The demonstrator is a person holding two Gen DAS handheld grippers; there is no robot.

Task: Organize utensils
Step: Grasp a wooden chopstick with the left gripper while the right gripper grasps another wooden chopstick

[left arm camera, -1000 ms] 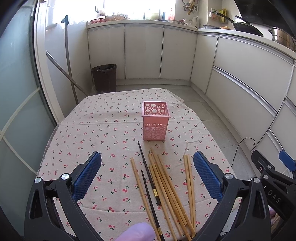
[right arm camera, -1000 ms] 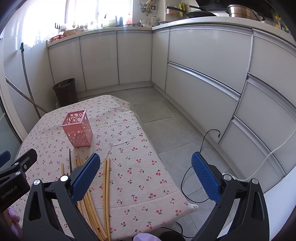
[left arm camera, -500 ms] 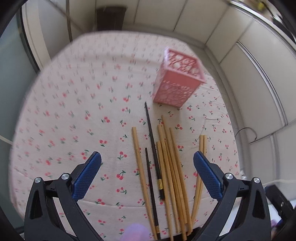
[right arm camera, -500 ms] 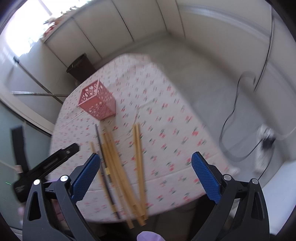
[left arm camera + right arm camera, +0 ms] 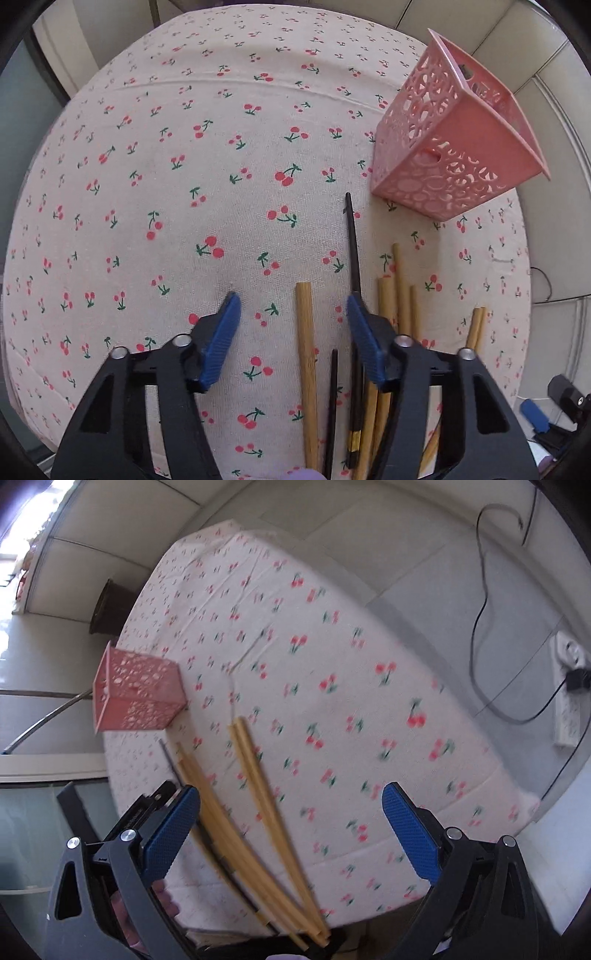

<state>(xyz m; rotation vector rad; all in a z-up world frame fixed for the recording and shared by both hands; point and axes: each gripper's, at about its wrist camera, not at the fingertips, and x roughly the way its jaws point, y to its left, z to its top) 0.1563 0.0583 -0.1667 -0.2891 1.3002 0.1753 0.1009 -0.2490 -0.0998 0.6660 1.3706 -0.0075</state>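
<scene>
**Left gripper low over the chopsticks, pink basket beyond**

The table wears a matte cream tablecloth (image 5: 155, 192) printed with small red cherries, creased in a faint line across the upper part of the left wrist view. On it, in the lower centre of that view, lie round bamboo chopsticks (image 5: 307, 369), pale tan and smooth, together with thin black chopsticks (image 5: 352, 254), one of which carries a yellow band near its lower end. The pink basket (image 5: 454, 147), a square plastic holder with walls pierced by round cut-outs, stands at the upper right, just past the tip of the long black stick and not touching it.

The left gripper (image 5: 291, 314) sits close above the cloth with its ribbed blue fingers (image 5: 221, 339) spread; one bamboo stick and a short black one lie in the gap between them, unpinched. Its right finger overlaps the long black stick and the bamboo bundle.

In the blurred right wrist view, the right gripper (image 5: 291, 808) is also wide apart, holding nothing, above the table's near edge. Bamboo sticks fan across the lower centre, and the basket lies at the left. At the right of that frame a black cable (image 5: 480, 602) loops over grey floor to a white power strip (image 5: 569, 690). A dark bin (image 5: 110, 605) stands at the upper left.
</scene>
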